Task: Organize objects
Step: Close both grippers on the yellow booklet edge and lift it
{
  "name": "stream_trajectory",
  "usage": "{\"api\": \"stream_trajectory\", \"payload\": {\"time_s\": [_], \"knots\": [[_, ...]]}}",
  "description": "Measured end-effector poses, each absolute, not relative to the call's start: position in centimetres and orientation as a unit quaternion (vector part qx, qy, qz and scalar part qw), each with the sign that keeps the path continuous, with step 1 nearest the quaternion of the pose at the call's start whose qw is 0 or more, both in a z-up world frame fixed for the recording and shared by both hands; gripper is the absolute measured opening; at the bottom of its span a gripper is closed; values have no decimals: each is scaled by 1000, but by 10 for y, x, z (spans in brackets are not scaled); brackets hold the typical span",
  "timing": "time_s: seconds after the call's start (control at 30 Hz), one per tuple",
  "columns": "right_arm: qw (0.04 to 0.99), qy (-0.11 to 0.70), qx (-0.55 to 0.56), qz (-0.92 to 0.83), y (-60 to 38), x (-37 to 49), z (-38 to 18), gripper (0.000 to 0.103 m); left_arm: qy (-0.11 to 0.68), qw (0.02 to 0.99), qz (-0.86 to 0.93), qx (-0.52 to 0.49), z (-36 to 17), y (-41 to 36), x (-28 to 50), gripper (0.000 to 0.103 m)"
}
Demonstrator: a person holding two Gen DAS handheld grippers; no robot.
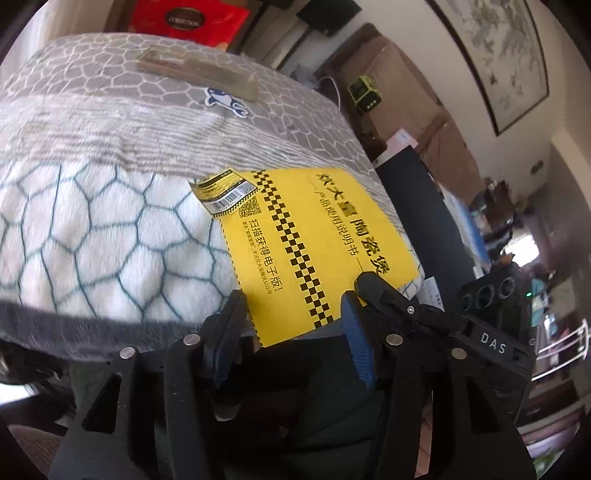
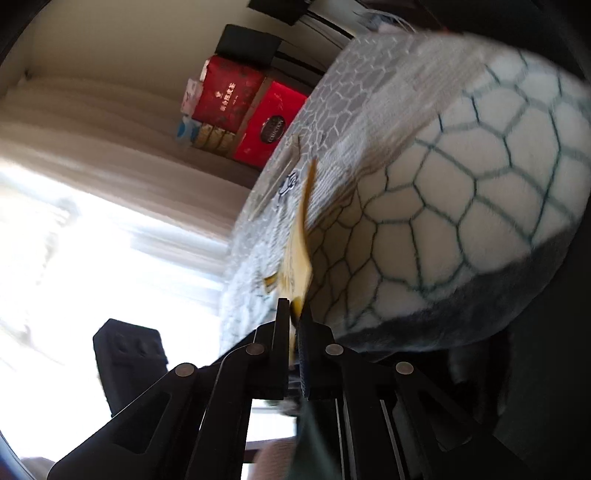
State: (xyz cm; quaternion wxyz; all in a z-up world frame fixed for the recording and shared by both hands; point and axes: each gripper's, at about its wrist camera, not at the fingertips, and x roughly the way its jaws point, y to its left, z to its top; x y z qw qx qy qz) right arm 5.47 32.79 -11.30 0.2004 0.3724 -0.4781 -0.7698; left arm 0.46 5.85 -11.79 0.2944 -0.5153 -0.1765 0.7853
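Left wrist view: a yellow booklet with black checkered bands and Chinese print is seen lying on a plush blanket patterned with a cell-like net of lines.
Booklet position: the near edge overhangs the blanket's grey border, and a small yellow-and-black barcode tag is attached at the far left corner.
Left gripper: the jaws are held apart, with the booklet's near edge lying between them; the pads are not seen pressing on it.
Right gripper: it is seen entering from the right, with its tip set on the booklet's near right corner.
Right wrist view: the right gripper is shown with its jaws closed on the yellow booklet, which is seen edge-on against the blanket.
Far end of blanket: a long flat greyish object and a small blue-and-white sticker are seen lying close together.
Background: a red box is visible behind the blanket.
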Motion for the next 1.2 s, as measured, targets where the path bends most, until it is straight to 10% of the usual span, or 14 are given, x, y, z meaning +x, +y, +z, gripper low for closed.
{"api": "stream_trajectory", "payload": {"time_s": [0.3,0.63,1.2], "knots": [[223,-526,373,-731,327,63,-123,5,-210,266,794,-505,-119,58,1,51],[183,-490,371,-767,335,66,-117,7,-235,237,799,-500,-125,57,-6,9],[234,-573,346,-705,338,61,-137,6,-295,251,763,-518,-148,39,-16,13]]}}
